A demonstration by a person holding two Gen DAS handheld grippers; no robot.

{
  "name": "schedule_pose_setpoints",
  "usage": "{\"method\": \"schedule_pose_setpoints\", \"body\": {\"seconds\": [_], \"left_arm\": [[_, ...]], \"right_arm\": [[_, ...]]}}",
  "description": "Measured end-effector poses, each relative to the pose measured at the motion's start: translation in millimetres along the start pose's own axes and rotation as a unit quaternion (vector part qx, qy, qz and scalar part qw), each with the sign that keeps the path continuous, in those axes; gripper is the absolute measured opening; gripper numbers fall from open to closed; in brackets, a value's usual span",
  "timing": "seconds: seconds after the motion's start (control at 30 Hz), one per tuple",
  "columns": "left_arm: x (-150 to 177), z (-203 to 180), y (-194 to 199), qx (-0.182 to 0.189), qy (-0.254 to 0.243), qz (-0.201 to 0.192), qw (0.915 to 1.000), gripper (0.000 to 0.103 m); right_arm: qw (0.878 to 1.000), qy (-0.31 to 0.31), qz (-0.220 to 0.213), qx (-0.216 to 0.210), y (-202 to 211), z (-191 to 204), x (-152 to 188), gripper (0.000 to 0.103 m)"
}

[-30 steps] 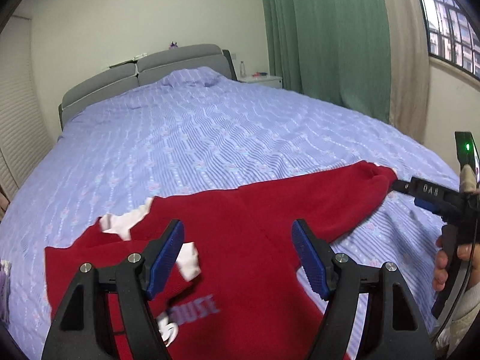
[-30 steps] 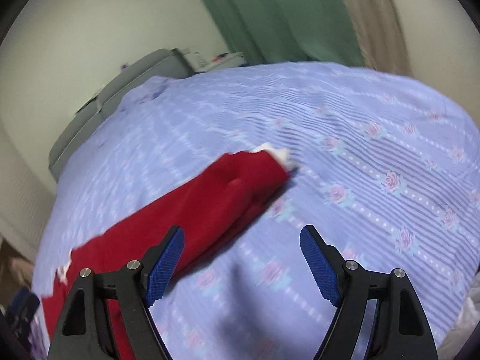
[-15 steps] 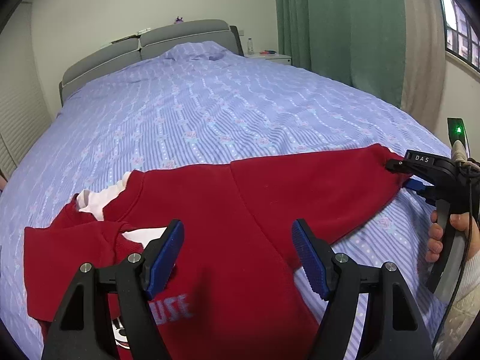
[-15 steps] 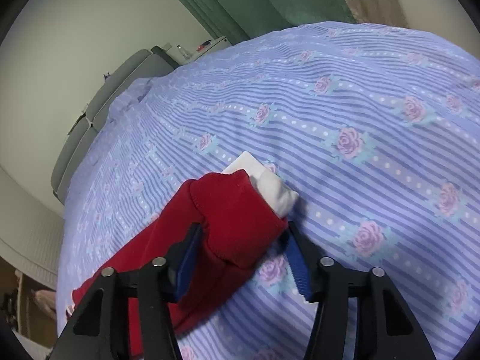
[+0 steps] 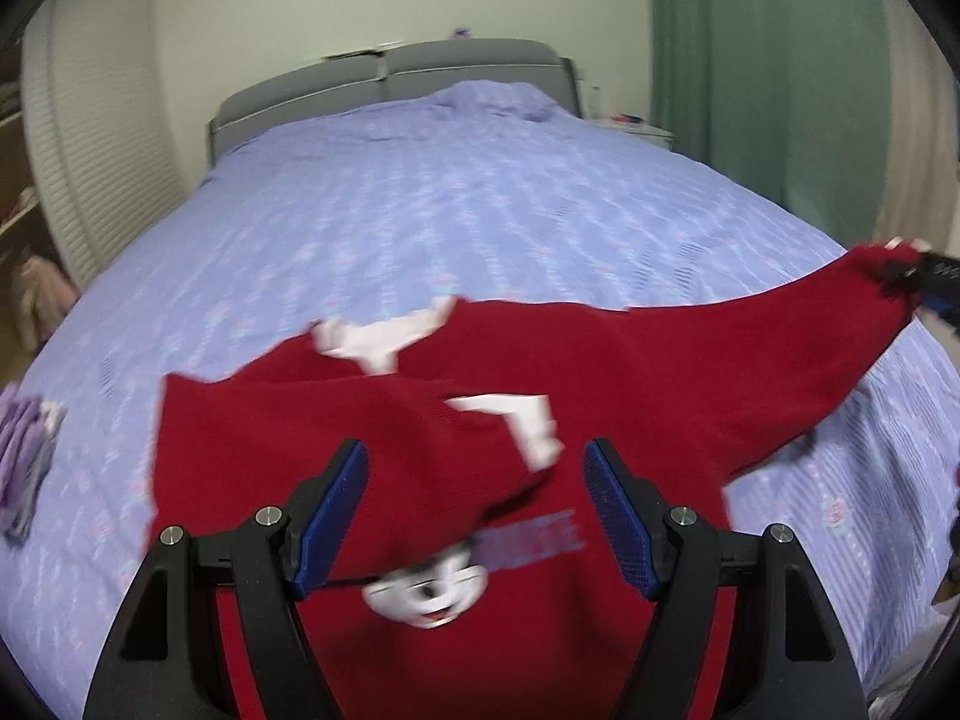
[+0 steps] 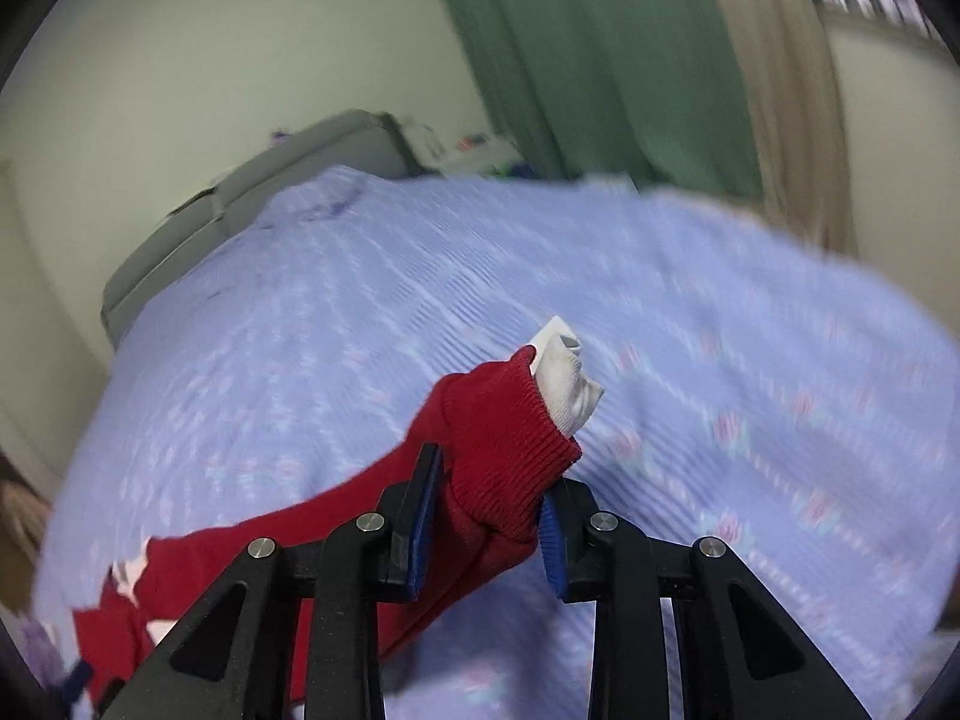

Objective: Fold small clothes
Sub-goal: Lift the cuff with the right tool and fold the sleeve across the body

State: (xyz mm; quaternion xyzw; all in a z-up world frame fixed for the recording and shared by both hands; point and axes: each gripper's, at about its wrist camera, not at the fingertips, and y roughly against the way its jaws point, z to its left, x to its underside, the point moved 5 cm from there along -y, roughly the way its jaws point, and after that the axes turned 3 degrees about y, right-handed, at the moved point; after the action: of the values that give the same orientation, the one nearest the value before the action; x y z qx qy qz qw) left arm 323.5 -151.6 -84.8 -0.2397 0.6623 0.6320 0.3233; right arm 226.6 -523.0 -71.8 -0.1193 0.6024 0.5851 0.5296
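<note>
A small red sweater (image 5: 600, 396) with a white collar and a cartoon face print lies on the bed. Its left sleeve is folded across the chest. My left gripper (image 5: 474, 516) is open and empty, just above the sweater's chest. My right gripper (image 6: 489, 516) is shut on the red cuff of the right sleeve (image 6: 510, 438), with a white inner cuff (image 6: 564, 378) sticking out past it. The sleeve is lifted off the bed and stretched out to the right; the right gripper shows at the edge of the left wrist view (image 5: 936, 276).
The bed has a lilac striped floral cover (image 5: 480, 228) and a grey headboard (image 5: 390, 78). A pile of purple clothes (image 5: 24, 456) lies at the bed's left edge. Green curtains (image 5: 756, 60) hang at the right, with a nightstand (image 5: 636, 126) beside the headboard.
My right gripper closed on the sleeve cuff and lifted it off the bed. My left gripper shifted over the sweater's chest, still open.
</note>
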Motion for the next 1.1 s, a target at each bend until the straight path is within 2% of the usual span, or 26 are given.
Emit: {"method": "schedule_pose_setpoints", "body": {"seconds": [0.07, 0.17, 0.33, 0.5, 0.57, 0.73, 0.8, 0.97, 1.0, 1.03, 1.07, 1.1], "left_arm": [[0, 23, 7, -0.012, 0.022, 0.002, 0.9997, 0.074], [0, 63, 20, -0.022, 0.060, -0.005, 0.9979, 0.074], [5, 124, 36, -0.057, 0.097, -0.014, 0.9935, 0.074], [16, 173, 37, -0.071, 0.123, -0.010, 0.9899, 0.074], [19, 187, 33, -0.079, 0.125, 0.000, 0.9889, 0.074], [27, 211, 20, -0.095, 0.112, 0.021, 0.9889, 0.074], [30, 219, 16, -0.104, 0.109, 0.029, 0.9882, 0.074], [38, 233, 10, -0.100, 0.127, 0.039, 0.9862, 0.074], [39, 235, 9, -0.100, 0.128, 0.039, 0.9859, 0.074], [39, 235, 9, -0.100, 0.128, 0.038, 0.9860, 0.074], [40, 236, 9, -0.100, 0.128, 0.035, 0.9861, 0.074], [40, 236, 10, -0.099, 0.127, 0.033, 0.9865, 0.074]], "right_arm": [[0.999, 0.045, -0.021, 0.005, 22, 30, -9, 0.031], [0.993, 0.108, -0.044, -0.017, 51, 83, -17, 0.031], [0.974, 0.209, -0.067, -0.050, 85, 181, -10, 0.031], [0.946, 0.312, -0.059, -0.069, 89, 271, 34, 0.031], [0.934, 0.347, -0.037, -0.083, 81, 305, 62, 0.031], [0.912, 0.399, 0.015, -0.099, 62, 353, 132, 0.030], [0.907, 0.409, 0.027, -0.099, 54, 361, 150, 0.030], [0.889, 0.446, 0.040, -0.095, 39, 374, 183, 0.031], [0.886, 0.451, 0.044, -0.099, 37, 375, 189, 0.032], [0.886, 0.449, 0.048, -0.105, 38, 377, 192, 0.040], [0.888, 0.443, 0.055, -0.114, 38, 378, 194, 0.057], [0.890, 0.433, 0.064, -0.126, 40, 377, 195, 0.064]]}}
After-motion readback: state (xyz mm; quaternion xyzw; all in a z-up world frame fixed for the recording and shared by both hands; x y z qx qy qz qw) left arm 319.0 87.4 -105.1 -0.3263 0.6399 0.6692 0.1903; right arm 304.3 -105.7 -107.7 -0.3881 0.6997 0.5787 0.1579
